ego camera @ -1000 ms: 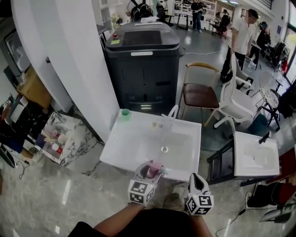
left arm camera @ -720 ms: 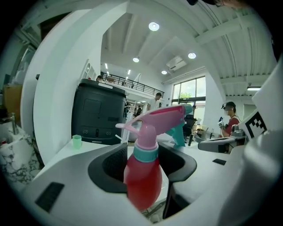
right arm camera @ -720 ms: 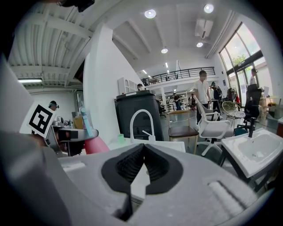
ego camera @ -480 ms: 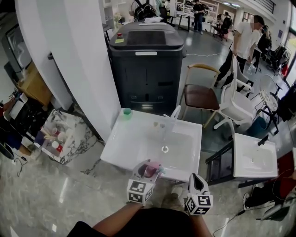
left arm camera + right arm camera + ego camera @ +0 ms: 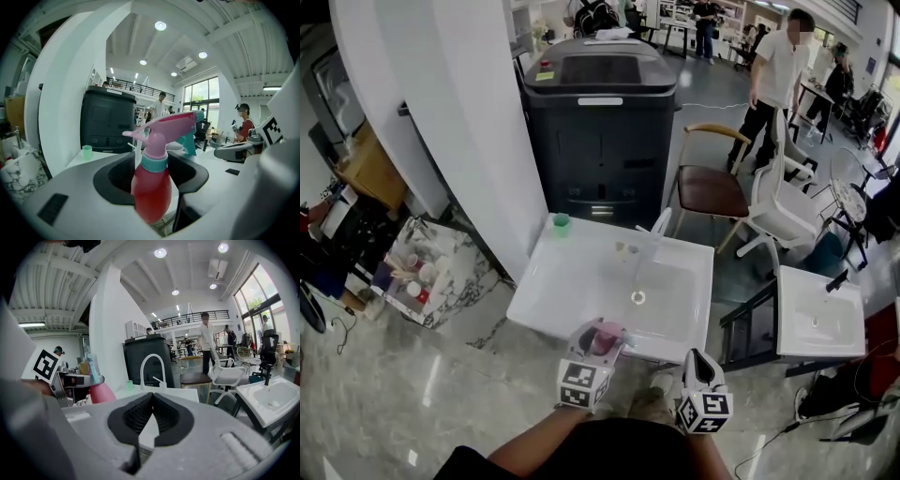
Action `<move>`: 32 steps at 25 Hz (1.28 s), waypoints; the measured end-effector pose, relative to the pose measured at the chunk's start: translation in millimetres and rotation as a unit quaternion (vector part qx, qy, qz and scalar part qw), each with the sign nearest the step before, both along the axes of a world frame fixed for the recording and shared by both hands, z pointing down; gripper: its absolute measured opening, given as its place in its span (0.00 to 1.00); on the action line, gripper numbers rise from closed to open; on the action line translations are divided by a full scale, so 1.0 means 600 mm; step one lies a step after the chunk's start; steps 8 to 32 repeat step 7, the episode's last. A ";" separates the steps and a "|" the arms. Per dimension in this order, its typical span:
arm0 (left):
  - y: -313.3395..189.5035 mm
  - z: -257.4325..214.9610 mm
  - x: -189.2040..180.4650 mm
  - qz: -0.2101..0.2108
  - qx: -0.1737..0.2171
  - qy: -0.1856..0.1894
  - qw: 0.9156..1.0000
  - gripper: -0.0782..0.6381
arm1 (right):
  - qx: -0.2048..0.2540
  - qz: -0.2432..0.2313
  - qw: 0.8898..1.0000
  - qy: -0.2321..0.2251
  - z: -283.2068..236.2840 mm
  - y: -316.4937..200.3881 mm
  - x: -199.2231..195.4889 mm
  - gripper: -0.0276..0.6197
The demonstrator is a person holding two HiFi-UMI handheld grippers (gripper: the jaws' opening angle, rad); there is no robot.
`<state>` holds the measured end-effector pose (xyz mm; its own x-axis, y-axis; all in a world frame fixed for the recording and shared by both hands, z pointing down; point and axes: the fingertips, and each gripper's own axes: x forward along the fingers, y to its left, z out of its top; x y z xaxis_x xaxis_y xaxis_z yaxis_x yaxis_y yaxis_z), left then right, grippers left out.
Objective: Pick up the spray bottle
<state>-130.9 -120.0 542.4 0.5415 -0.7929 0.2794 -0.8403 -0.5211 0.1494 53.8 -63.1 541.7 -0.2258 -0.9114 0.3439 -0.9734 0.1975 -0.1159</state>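
A white washbasin unit (image 5: 548, 291) sits on a glossy floor with a black machine (image 5: 600, 112) behind it. The red spray bottle (image 5: 151, 194) with its pink trigger head stands upright at the unit's near edge. The left gripper (image 5: 151, 172) has it clamped, both jaws pressing the red body just under the teal collar. Whether its base touches the top, I can't tell. Just beside it, the right gripper (image 5: 151, 400) hangs off the edge, jaws tip to tip on nothing. Farther back there's a white faucet (image 5: 652, 231) and a green cup (image 5: 561, 223) at the far left corner.
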 end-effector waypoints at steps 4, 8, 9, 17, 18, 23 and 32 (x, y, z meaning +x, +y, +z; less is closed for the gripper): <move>0.004 0.002 0.001 0.000 -0.002 0.003 1.000 0.43 | 0.003 -0.002 1.000 0.002 -0.002 0.001 -0.004 0.04; 0.005 0.002 0.001 0.001 -0.003 0.004 1.000 0.43 | 0.007 -0.005 1.000 0.002 -0.007 -0.001 -0.007 0.04; 0.005 0.002 0.001 0.001 -0.003 0.004 1.000 0.43 | 0.007 -0.005 1.000 0.002 -0.007 -0.001 -0.007 0.04; 0.005 0.002 0.001 0.001 -0.003 0.004 1.000 0.43 | 0.007 -0.005 1.000 0.002 -0.007 -0.001 -0.007 0.04; 0.005 0.002 0.001 0.001 -0.003 0.004 1.000 0.43 | 0.007 -0.005 1.000 0.002 -0.007 -0.001 -0.007 0.04; 0.005 0.002 0.001 0.001 -0.003 0.004 1.000 0.43 | 0.007 -0.005 1.000 0.002 -0.007 -0.001 -0.007 0.04; 0.005 0.002 0.001 0.001 -0.003 0.004 1.000 0.43 | 0.007 -0.005 1.000 0.002 -0.007 -0.001 -0.007 0.04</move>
